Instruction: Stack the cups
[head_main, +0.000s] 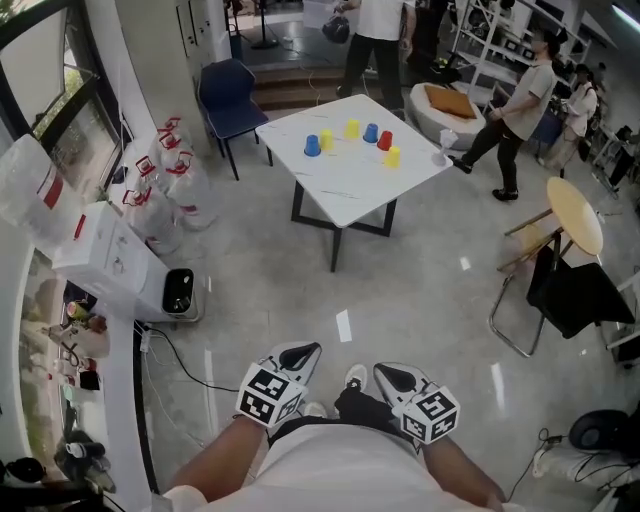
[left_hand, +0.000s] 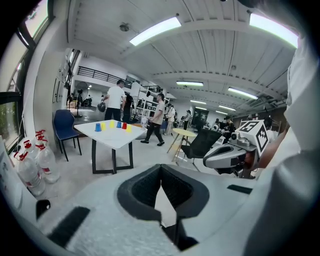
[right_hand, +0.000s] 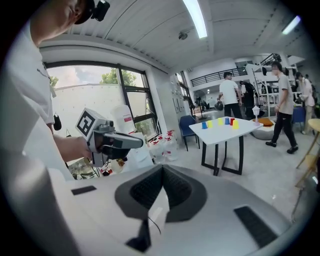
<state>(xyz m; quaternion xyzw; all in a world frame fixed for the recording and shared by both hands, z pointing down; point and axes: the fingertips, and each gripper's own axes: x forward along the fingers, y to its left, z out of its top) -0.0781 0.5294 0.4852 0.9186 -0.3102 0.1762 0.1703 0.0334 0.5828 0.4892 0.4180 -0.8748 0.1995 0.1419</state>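
Six cups (head_main: 352, 128) on one table (head_main: 350, 195)

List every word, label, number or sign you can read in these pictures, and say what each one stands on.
No text can be read in any view.
Cubes on the left gripper and right gripper: black-and-white square patterns only, no letters or numbers.
Red labels on the plastic bottles: print too small to read.
Red sticker on the white box: too blurred to read.
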